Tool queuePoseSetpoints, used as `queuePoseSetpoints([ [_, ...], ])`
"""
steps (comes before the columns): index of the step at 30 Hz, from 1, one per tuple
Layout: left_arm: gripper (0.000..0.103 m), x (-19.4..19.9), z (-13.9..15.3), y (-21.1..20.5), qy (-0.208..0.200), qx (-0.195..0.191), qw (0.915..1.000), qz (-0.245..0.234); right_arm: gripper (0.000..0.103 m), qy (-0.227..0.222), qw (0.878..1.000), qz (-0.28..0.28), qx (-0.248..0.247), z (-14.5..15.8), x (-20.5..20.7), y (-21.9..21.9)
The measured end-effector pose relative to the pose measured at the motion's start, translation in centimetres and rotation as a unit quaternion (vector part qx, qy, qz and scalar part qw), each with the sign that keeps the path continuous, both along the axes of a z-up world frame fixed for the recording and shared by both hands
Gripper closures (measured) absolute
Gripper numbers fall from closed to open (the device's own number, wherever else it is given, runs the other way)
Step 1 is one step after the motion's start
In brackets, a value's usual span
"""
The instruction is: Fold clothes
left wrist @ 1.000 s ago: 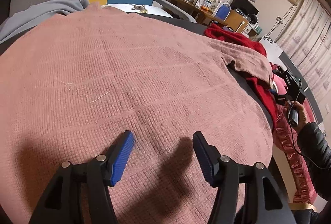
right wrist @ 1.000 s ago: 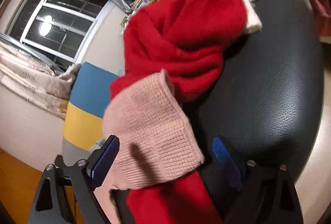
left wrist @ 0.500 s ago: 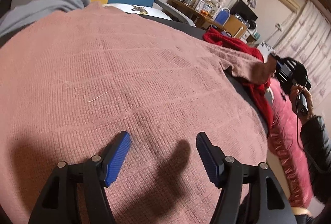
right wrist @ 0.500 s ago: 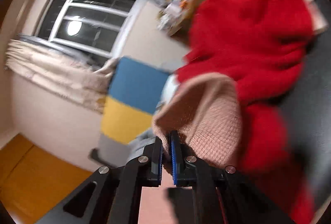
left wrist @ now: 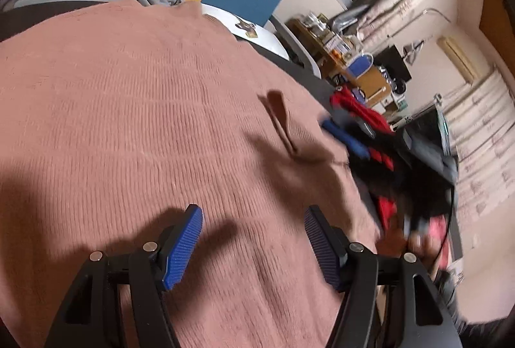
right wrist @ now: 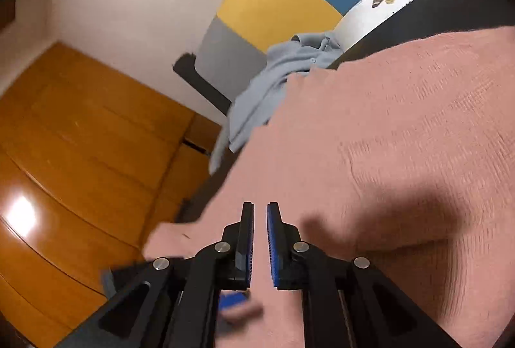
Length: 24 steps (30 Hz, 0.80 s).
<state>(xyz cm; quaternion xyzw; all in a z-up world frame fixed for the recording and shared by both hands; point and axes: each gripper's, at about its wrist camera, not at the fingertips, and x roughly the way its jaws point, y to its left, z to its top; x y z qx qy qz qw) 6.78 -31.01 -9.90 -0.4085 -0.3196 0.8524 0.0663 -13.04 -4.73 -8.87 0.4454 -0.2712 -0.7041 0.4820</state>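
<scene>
1. The left gripper [left wrist: 252, 246] hovers just above the dusty-pink waffle-knit sweater [left wrist: 154, 123], its blue-padded fingers [left wrist: 182, 246] spread wide with nothing between them. The knit lies directly under and ahead of it, spreading away toward the far edge of the dark bench [left wrist: 19, 20].

2. The sweater covers most of that bench. In the left wrist view a folded flap of it [left wrist: 283, 126] stands up toward the right, and beside that flap sits the blurred right gripper [left wrist: 346, 139], in front of a red fleecy garment [left wrist: 363, 113].

3. A pale grey-blue buttoned shirt [right wrist: 276, 84] lies crumpled at the far-left corner, touching the sweater's edge.

4. The right gripper [right wrist: 260, 246] has its pads nearly together, a thin slit between them. Pink knit fills that slit, but whether cloth is actually pinched I cannot tell; blur hides it.

5. The sweater's near-left edge [right wrist: 180, 229] hangs at the bench side above the orange wooden floor [right wrist: 74, 155].

6. Judgement: the fold seems to run right to left across the sweater, so the right gripper is nearer the working flap, while the left waits to pin or smooth.
</scene>
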Motion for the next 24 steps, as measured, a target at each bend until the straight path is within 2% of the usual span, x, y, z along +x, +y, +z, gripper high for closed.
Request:
queuePoseSetpoints([
  [2, 0.036, -1.8, 0.1, -0.2, 0.009, 0.014, 0.9999, 0.0, 0.078, 0.015, 1.0, -0.003, 0.012, -0.1, 1.0, 1.3],
  [4, 0.036, -4.1, 0.0, 0.0, 0.011, 0.03, 0.9994, -0.008, 0.053, 0.033, 0.999, -0.012, 0.032, -0.3, 2.4, 3.4],
  [5, 0.036, -5.6, 0.0, 0.2, 0.01, 0.037, 0.9992, -0.014, 0.049, 0.038, 0.998, -0.012, 0.049, -1.0, 3.7, 4.2],
  [7, 0.036, -8.3, -0.3, 0.9, 0.004, 0.043, 0.9988, -0.02, 0.047, 0.049, 0.995, -0.013, 0.083, -2.6, 6.3, 5.8],
  [9, 0.036, -10.9, -0.5, 1.5, 0.001, 0.046, 0.9986, -0.026, 0.047, 0.065, 0.991, -0.019, 0.113, -3.6, 7.1, 6.4],
  [12, 0.035, -14.9, -1.2, 2.2, -0.023, 0.033, 0.999, -0.02, 0.047, 0.091, 0.988, -0.024, 0.123, -5.1, 7.8, 7.1],
  [15, 0.035, -18.0, -1.9, 2.5, -0.037, 0.029, 0.9988, -0.012, 0.046, 0.09, 0.99, -0.023, 0.105, -5.3, 7.8, 8.0],
  [19, 0.036, -20.0, -2.2, 3.1, -0.042, 0.025, 0.9987, -0.015, 0.046, 0.091, 0.992, -0.024, 0.081, -5.5, 7.7, 8.8],
  [20, 0.043, -20.3, -2.1, 3.4, -0.044, 0.022, 0.9986, -0.019, 0.046, 0.093, 0.992, -0.024, 0.078, -5.5, 7.8, 9.0],
  [21, 0.068, -20.6, -2.3, 3.7, -0.053, 0.021, 0.998, -0.026, 0.046, 0.094, 0.992, -0.025, 0.075, -5.5, 7.8, 9.1],
  [22, 0.086, -21.0, -2.6, 3.9, -0.066, 0.024, 0.9969, -0.035, 0.045, 0.095, 0.993, -0.025, 0.072, -5.5, 7.8, 9.1],
  [23, 0.098, -21.3, -2.9, 4.0, -0.079, 0.03, 0.9956, -0.039, 0.044, 0.095, 0.993, -0.024, 0.067, -5.5, 7.8, 9.2],
  [24, 0.098, -21.5, -2.8, 4.2, -0.081, 0.033, 0.9954, -0.039, 0.044, 0.094, 0.993, -0.023, 0.062, -5.6, 7.7, 9.2],
])
